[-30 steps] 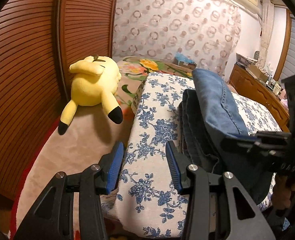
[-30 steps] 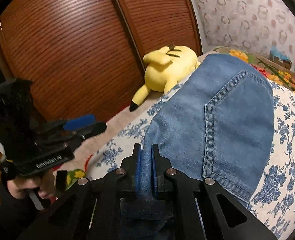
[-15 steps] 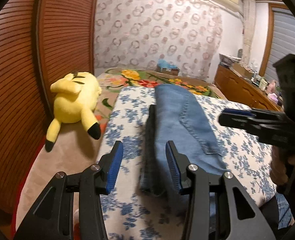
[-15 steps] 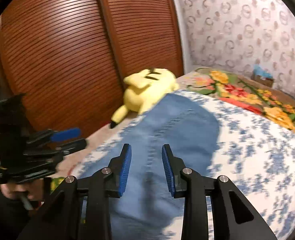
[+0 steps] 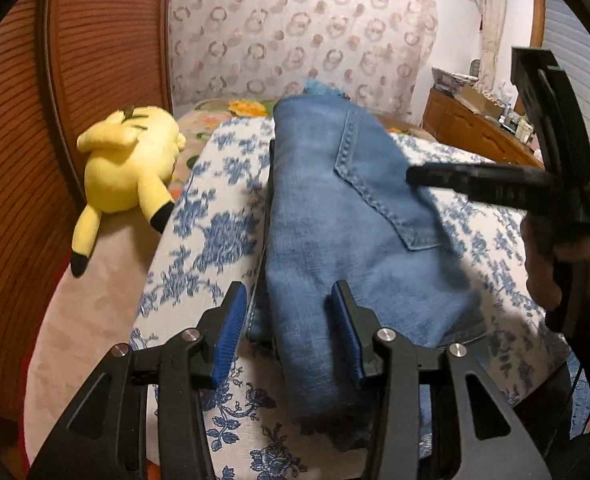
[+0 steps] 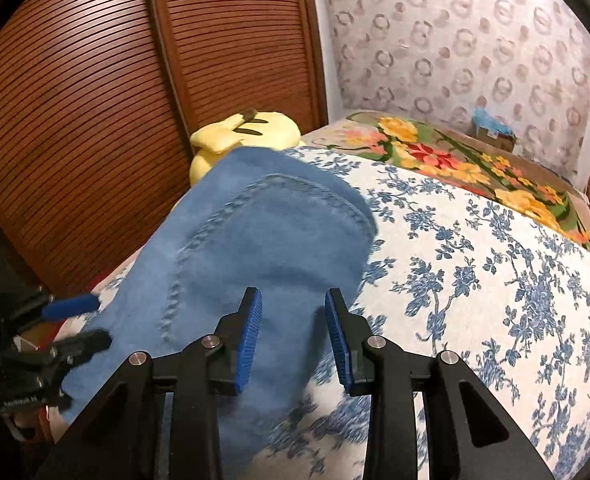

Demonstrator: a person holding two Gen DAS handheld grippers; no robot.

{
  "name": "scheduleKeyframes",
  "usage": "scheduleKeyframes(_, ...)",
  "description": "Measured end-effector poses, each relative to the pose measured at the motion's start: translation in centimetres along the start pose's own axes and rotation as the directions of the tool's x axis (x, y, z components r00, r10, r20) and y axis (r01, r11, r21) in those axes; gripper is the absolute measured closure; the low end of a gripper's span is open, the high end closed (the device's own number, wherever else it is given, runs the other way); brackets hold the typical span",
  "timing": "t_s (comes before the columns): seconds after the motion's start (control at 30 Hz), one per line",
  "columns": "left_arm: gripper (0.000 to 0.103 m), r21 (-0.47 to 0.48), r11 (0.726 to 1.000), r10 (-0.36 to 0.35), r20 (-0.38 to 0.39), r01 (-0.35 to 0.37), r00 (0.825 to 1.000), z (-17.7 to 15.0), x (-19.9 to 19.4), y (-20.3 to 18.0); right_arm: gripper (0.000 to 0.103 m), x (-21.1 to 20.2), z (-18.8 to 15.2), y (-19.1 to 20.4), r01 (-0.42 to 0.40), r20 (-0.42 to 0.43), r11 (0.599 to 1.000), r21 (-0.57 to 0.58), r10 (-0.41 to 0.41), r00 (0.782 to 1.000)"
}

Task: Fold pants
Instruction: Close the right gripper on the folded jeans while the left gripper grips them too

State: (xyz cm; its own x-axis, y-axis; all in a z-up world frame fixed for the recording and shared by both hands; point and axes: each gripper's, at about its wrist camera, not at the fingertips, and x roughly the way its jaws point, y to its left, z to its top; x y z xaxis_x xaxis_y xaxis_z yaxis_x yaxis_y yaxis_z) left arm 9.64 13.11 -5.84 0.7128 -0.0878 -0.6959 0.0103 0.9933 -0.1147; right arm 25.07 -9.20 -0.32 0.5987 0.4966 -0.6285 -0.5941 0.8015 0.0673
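A second ago the right gripper (image 6: 293,342) pinched a fold of the jeans (image 5: 347,232); now its blue pads stand apart with nothing pressed between them, above the denim. The jeans, then bunched and draped high, now lie folded flat on the floral sheet (image 6: 475,280), back pocket up, running from 6 toward 12 o'clock in the left wrist view. The left gripper (image 5: 291,336) is as wide as before, released, its pads straddling the near left edge of the jeans without squeezing. Counted: one pair of jeans, two grippers, one yellow plush (image 5: 129,164) at 10 o'clock beside the sheet, one flowered blanket (image 6: 455,160) at 1 o'clock beyond it, two slatted wooden doors (image 6: 135,80).
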Motion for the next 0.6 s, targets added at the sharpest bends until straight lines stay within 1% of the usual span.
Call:
scheduleKeyframes(0.07,0.058,-0.007,1.0,-0.005,-0.003,0.005,1.0,-0.2,0.4,0.2,0.062,0.6,0.3,-0.6,-0.003,-0.002,1.0,0.012,0.003,1.0)
scheduleKeyframes(0.2,0.057,-0.004,1.0,-0.003,-0.001,0.003,1.0,-0.3,0.7,0.1,0.058,1.8,1.0,-1.7,-0.042,0.007,0.998,0.043,0.042,0.999)
scheduleKeyframes(0.37,0.057,-0.01,1.0,-0.005,-0.004,0.005,1.0,-0.2,0.9,0.1,0.042,4.2,1.5,-3.1,-0.065,-0.013,0.994,0.09,0.067,0.998)
scheduleKeyframes(0.47,0.057,-0.013,1.0,-0.009,-0.006,0.009,1.0,-0.2,0.9,0.1,0.038,5.5,1.5,-4.0,-0.101,-0.037,0.985,0.141,0.107,0.994)
scheduleKeyframes(0.6,0.057,-0.028,0.999,-0.026,-0.008,0.026,1.0,-0.3,1.0,0.3,0.037,6.8,1.6,-4.2,-0.131,-0.064,0.977,0.167,0.143,0.988)
